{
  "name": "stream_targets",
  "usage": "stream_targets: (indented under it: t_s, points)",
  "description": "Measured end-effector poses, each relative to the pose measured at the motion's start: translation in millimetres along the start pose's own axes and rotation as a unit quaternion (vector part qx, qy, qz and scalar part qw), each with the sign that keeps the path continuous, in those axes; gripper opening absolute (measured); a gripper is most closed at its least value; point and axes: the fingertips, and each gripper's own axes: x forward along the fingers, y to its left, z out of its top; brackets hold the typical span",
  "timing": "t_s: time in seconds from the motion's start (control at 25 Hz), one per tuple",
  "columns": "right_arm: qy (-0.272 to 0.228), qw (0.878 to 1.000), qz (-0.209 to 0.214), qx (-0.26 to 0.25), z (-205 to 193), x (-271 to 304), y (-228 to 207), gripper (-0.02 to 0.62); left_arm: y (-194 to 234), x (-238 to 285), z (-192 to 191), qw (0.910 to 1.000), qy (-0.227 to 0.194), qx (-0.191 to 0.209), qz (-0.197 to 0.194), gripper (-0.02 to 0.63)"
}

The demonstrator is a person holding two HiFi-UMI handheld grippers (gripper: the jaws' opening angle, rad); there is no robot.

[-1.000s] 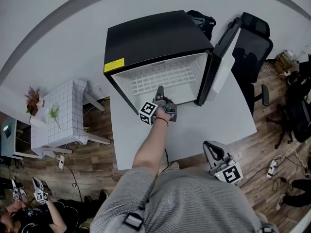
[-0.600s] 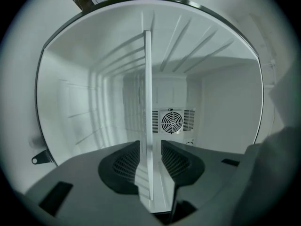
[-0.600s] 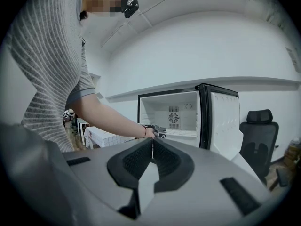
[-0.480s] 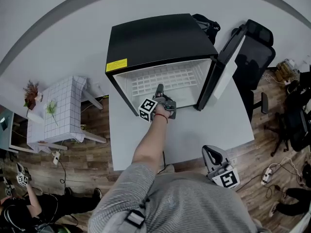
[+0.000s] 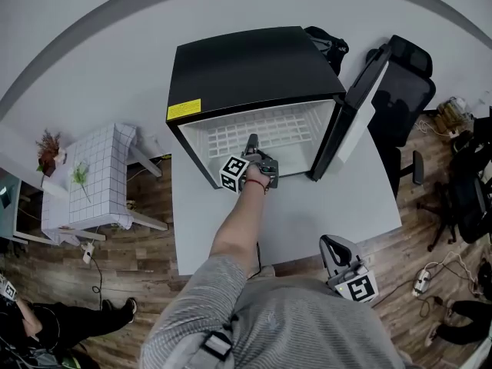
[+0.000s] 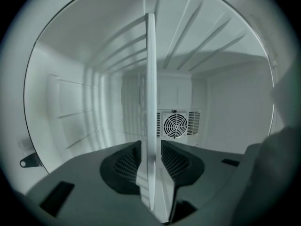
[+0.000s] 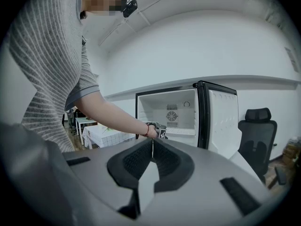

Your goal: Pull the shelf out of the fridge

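Note:
A small black fridge stands open on a white table, its door swung out to the right. The white wire shelf lies inside it. My left gripper is at the fridge mouth, shut on the shelf's front edge. In the left gripper view the shelf runs as a thin white plate between the jaws of the left gripper. My right gripper hangs near the table's front right corner. In the right gripper view the right gripper is shut with nothing in it.
A black office chair stands right of the door. A small table with a checked cloth is at the left. A fan grille sits in the fridge's back wall. Cables lie on the wooden floor.
The left gripper stays clamped at the shelf's front edge and the shelf has hardly shifted. The right gripper has drifted slightly. A person at the lower left has moved out of view.

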Motion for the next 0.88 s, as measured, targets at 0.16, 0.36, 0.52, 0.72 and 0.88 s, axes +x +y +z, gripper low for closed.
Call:
stream_targets:
  t_s: [0.16, 0.36, 0.52, 0.72, 0.88]
  points:
    - [0.0, 1.0, -0.004, 0.005, -2.0, 1.0, -1.7, 0.014, 4.5, 5.3, 5.1, 1.0, -0.006, 0.003, 0.007, 0.132]
    - [0.003, 1.0, -0.01, 0.006, -3.0, 3.3, -5.4, 0.014, 6.4, 16.1, 8.7, 0.9999, -0.008, 0.005, 0.012, 0.132]
    - [0.001, 1.0, -0.013, 0.005, -3.3, 3.9, -6.3, 0.014, 7.6, 20.3, 8.8, 0.9999, -0.009, 0.005, 0.014, 0.132]
    - [0.005, 1.0, -0.021, 0.009, -3.7, 3.1, -10.3, 0.014, 11.3, 23.3, 8.1, 0.9997, -0.014, 0.004, 0.02, 0.13]
    - [0.009, 1.0, -0.023, 0.008, -5.5, 2.8, -12.0, 0.014, 9.4, 25.4, 7.8, 0.9999, -0.012, 0.004, 0.009, 0.096]
